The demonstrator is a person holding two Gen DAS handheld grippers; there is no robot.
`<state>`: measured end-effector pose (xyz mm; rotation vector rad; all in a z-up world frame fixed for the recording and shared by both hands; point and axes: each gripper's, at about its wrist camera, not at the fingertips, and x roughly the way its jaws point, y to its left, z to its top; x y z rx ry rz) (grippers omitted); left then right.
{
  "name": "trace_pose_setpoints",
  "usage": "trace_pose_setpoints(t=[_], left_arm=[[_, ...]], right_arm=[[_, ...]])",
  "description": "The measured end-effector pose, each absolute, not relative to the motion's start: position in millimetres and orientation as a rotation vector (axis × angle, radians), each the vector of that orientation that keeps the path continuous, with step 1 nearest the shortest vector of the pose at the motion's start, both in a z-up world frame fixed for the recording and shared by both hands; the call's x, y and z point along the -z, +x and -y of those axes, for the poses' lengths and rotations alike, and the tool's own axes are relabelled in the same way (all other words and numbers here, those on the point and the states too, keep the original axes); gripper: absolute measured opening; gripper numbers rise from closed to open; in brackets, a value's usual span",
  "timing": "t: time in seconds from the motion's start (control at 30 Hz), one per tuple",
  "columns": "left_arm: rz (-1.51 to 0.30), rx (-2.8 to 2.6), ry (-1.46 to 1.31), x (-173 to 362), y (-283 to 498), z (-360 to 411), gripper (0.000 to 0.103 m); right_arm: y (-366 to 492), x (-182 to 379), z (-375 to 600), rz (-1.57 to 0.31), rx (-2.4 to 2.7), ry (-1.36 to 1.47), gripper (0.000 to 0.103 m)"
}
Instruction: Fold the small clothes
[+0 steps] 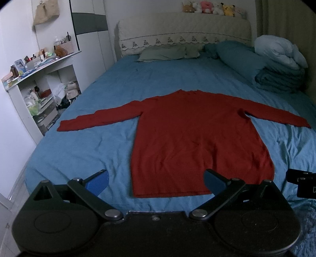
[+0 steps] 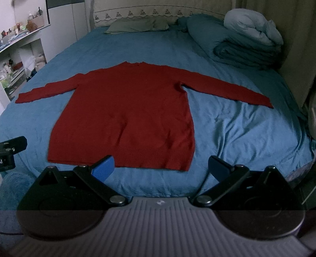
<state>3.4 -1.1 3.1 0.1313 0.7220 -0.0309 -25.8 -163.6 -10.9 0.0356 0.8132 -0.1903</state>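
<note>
1 red sweater point(image 1: 197, 138), 2 pillows point(image 1: 165, 53)

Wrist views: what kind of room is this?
Almost certainly a home bedroom. A red sweater lies spread flat on a bed with a blue sheet, pillows sit at its head, plush toys line the headboard, and a cluttered shelf stands alongside.

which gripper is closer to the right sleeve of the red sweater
Right. The right gripper hangs open by the hem's right end, on the same side as the right sleeve. The left gripper hangs open by the hem's left end, across the red sweater.
</note>
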Motion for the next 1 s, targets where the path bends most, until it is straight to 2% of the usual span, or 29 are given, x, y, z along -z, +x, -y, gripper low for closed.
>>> trace_pose_setpoints(t=[1.0], left_arm=[[-0.729,0.027,0.120,-4.6,1.1,-1.3,0.103]], right_arm=[[-25.0,9.9,160.5,-0.812,0.184,0.032,0.103]])
